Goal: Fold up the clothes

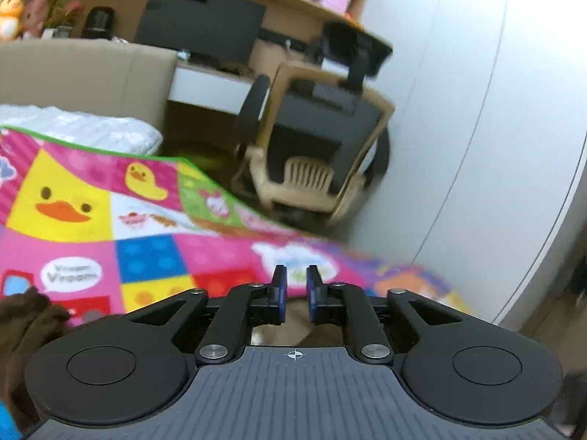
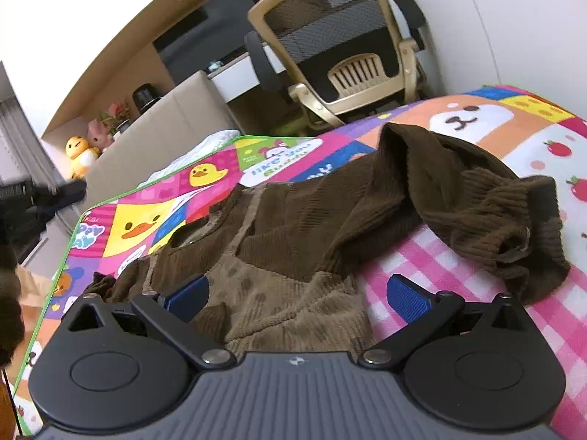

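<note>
Right claw (image 2: 297,295): blue pads spread wide apart, gripping nothing, low centre of the right wrist view. Between and just past the pads lies a brown garment (image 2: 330,220), crumpled on the blanket (image 2: 477,286). Its near part is lighter tan corduroy with darker spots; the far part is dark brown ribbed knit. One dark sleeve (image 2: 495,198) bunches toward the right of the frame, cuff end resting on the pink checked patch.

Left claw (image 1: 296,289): pads nearly together, only a narrow gap, nothing visibly between them; lower centre of the left wrist view. A bit of the dark brown fabric (image 1: 29,319) shows at the lower left edge of that frame; I cannot tell if it touches the claw.

No containers with contents in view.

Surface: bright patchwork blanket with ducks, a dog face and apples, green trim at its edge, spread over a bed. White bedding (image 1: 91,128) shows beyond the blanket's far edge, beige headboard (image 1: 84,73) behind it.

Room: beige-framed mesh office chair (image 2: 348,40) past the bed, bench (image 1: 205,84) with a dark monitor (image 1: 201,25), shelf above with small items, yellow duck plush (image 2: 79,154) and pink plush upper left, white wall at right.
</note>
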{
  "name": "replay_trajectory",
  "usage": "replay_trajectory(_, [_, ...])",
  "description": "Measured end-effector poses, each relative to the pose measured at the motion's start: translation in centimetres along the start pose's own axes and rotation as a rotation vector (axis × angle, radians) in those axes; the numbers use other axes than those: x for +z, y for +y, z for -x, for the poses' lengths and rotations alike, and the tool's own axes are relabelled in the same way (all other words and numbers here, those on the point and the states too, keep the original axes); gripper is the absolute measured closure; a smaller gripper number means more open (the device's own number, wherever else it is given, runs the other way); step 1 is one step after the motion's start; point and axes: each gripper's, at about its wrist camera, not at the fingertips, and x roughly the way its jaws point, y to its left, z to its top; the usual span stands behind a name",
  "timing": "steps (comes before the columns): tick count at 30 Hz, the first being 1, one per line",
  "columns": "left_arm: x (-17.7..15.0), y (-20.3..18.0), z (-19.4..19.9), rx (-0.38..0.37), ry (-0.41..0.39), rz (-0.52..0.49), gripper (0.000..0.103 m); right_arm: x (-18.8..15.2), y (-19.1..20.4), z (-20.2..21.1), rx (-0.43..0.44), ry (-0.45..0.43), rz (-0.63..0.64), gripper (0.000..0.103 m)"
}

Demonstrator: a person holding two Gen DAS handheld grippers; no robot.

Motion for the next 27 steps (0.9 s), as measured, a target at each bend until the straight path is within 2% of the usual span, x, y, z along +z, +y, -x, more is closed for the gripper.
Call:
replay_trajectory(1, [-0.7,0.6,0.2,0.076,-0.005,-0.043,0.05,0.0,-0.1,-0.1,0.001,0.004,-0.007,0.0])
replay_trajectory(5, [-3.6,2.9,1.0,0.39,-0.038,-0.225,0.034,0.0,-0.3,-0.2,0.009,0.01,-0.021,0.0])
replay_trajectory(6, [-4.4,3.8,1.2,0.461,-0.038,-0.256,0.026,0.0,-0.3,-0.2,0.013,0.01,-0.02,0.0])
replay_trajectory(7, [-5.0,4.9,1.3,0.524,-0.027,-0.276,0.024,0.0,-0.3,-0.2,0.015,0.011,-0.019,0.0])
replay_trajectory(8, [-5.4,5.9,1.2,0.55,0.007,-0.269,0.024,0.0,-0.3,-0.3,0.016,0.014,-0.018,0.0])
replay_trajectory(10, [-6.1,7.9,0.4,0.559,0.1,-0.222,0.024,0.0,-0.3,-0.3,0.018,0.018,-0.017,0.0])
replay_trajectory(12, [-6.7,9.3,-0.6,0.565,0.159,-0.213,0.024,0.0,-0.2,-0.3,0.018,0.016,-0.017,0.0])
replay_trajectory(14, [-7.0,10.4,-1.6,0.567,0.213,-0.198,0.036,-0.1,-0.2,-0.2,0.018,0.011,-0.017,0.0])
replay_trajectory(16, [-7.0,11.7,-2.5,0.592,0.244,-0.178,0.086,-0.1,-0.3,-0.2,0.02,0.008,-0.02,0.0])
replay_trajectory(17, [-6.9,12.1,-2.6,0.599,0.243,-0.171,0.09,-0.1,-0.3,-0.1,0.024,0.006,-0.022,0.0])
replay_trajectory(20, [-4.4,10.9,-1.6,0.55,0.148,-0.163,0.092,-0.1,-0.6,-0.1,0.035,0.002,-0.032,0.0])
replay_trajectory(21, [-3.3,9.7,-1.0,0.502,0.105,-0.161,0.092,-0.1,-0.6,-0.1,0.038,0.003,-0.035,0.0])
replay_trajectory(24, [-0.1,5.1,0.7,0.302,-0.017,-0.15,0.092,-0.1,-0.7,-0.1,0.04,0.003,-0.035,0.0])
replay_trajectory(26, [1.0,2.1,0.8,0.14,-0.046,-0.138,0.091,-0.1,-0.6,0.0,0.038,0.0,-0.03,0.0])
replay_trajectory(27, [1.0,0.8,0.3,0.066,-0.036,-0.134,0.086,-0.1,-0.5,0.0,0.037,-0.002,-0.027,0.0])
